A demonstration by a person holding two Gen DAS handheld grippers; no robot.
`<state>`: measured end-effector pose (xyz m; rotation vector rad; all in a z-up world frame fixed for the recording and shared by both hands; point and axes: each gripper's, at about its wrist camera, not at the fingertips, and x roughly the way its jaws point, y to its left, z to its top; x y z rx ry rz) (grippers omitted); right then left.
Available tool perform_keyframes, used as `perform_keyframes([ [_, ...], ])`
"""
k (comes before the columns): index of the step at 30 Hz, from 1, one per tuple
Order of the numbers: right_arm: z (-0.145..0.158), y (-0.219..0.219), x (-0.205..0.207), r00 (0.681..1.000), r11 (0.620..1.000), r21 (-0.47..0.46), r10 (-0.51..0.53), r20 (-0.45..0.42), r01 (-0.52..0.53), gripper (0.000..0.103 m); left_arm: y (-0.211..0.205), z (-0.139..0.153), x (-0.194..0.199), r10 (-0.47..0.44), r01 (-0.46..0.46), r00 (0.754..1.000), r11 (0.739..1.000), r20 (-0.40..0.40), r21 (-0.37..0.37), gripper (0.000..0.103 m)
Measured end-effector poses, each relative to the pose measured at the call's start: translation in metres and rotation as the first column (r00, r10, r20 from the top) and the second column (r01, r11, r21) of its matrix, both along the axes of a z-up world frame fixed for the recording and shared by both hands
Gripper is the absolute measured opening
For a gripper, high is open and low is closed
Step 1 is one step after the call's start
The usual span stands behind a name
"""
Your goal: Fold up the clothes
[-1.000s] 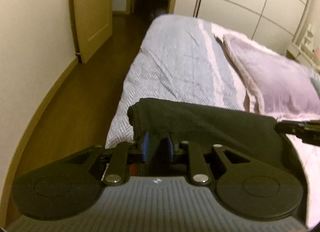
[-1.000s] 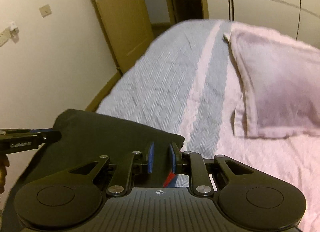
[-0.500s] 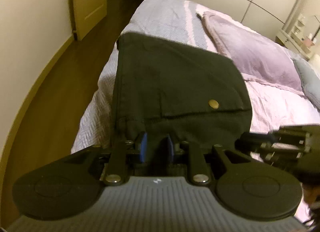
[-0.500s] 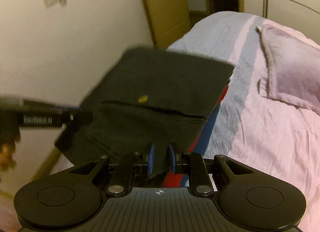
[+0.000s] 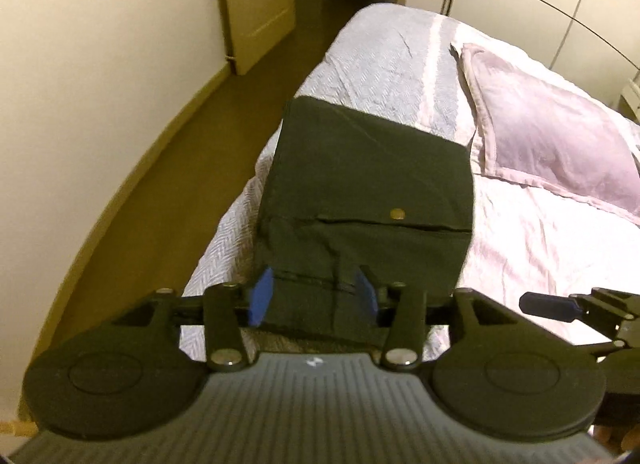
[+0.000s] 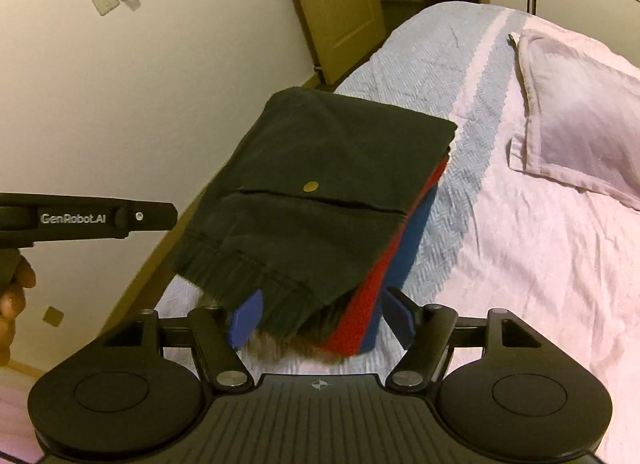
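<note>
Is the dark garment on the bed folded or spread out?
Folded. The dark garment forms a compact rectangle with stacked layer edges at its right side, lying on top of red and blue clothes on the bed.

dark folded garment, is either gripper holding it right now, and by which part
Neither. The left gripper and right gripper jaws are opening, pads clear of the dark folded garment's near hem.

Each matte black two-finger gripper (image 6: 320,318) had blue pads (image 6: 246,318), silver pivot screws and twin round discs on a ribbed grey body. The left black handheld gripper (image 6: 170,215) bore white "GenRobot.AI" lettering.
</note>
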<state>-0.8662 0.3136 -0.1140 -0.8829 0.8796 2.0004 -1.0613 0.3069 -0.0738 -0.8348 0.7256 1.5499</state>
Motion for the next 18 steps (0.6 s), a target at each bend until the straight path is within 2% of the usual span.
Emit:
perform_keyframes([
  [2,0.007,-0.005,0.009,1.0,1.0,0.001,0.028,0.0,-0.028,0.07,-0.012,0.009,0.018,0.038,-0.038,0.999,0.999,-0.025,0.004,0.054],
  [9,0.037,-0.037,0.071,0.984,0.983,0.052,0.179,0.008,-0.179,0.07,-0.077,0.036,0.102,0.22,-0.219,0.973,0.975,-0.064,0.03,0.054],
  [12,0.051,-0.049,0.105,0.974,0.97,0.083,0.226,0.016,-0.227,0.07,-0.104,0.046,0.139,0.266,-0.262,0.961,0.964,-0.076,0.054,0.055],
  [16,0.065,-0.062,0.141,0.961,0.953,0.122,0.276,0.03,-0.277,0.07,-0.133,0.058,0.191,0.339,-0.327,0.929,0.94,-0.147,0.101,0.062],
  [18,0.071,-0.068,0.156,0.954,0.945,0.134,0.297,0.034,-0.299,0.07,-0.143,0.065,0.214,0.365,-0.348,0.916,0.929,-0.165,0.124,0.063],
])
